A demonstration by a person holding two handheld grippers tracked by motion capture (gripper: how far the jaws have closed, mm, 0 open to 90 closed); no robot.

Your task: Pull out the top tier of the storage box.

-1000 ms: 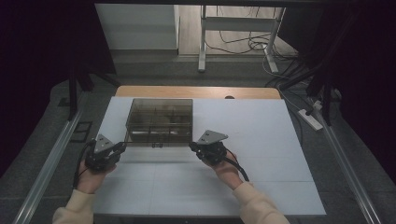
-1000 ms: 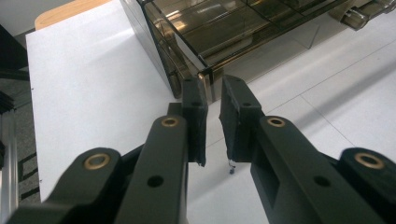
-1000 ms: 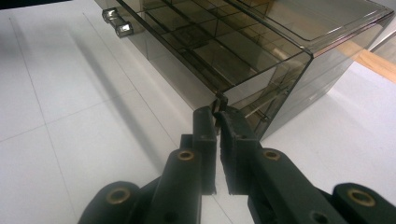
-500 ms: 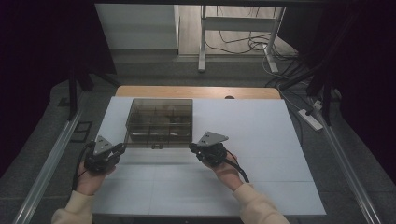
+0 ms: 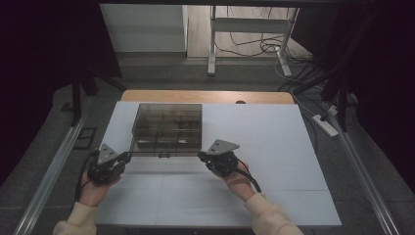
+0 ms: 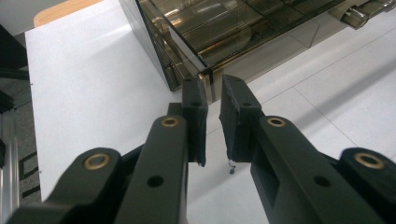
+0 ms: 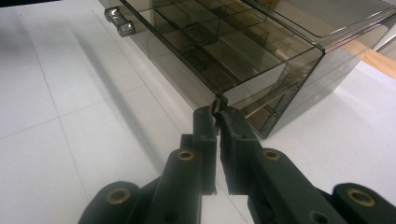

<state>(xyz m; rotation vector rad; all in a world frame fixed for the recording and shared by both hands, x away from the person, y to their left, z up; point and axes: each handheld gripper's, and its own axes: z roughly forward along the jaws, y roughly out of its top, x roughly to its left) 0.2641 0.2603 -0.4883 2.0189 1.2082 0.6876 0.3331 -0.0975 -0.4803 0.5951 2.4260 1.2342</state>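
While your left gripper (image 6: 212, 126) stands slightly parted at one near corner of the smoky translucent plastic compartment box (image 5: 167, 128) and your right gripper (image 7: 217, 140) is nearly clenched on the other corner's thin lid edge, treat the box as light, stiff, slick and brittle. Hold it by both near corners. It sits on the white worktop (image 5: 264, 147), latch (image 7: 119, 23) facing you, long axis seemingly running away from you.

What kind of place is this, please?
Probably a lab or recording workspace, not a home: a white-covered table holds one smoky plastic compartment box, cables lie on the bare floor behind, and dark curtains close the sides.
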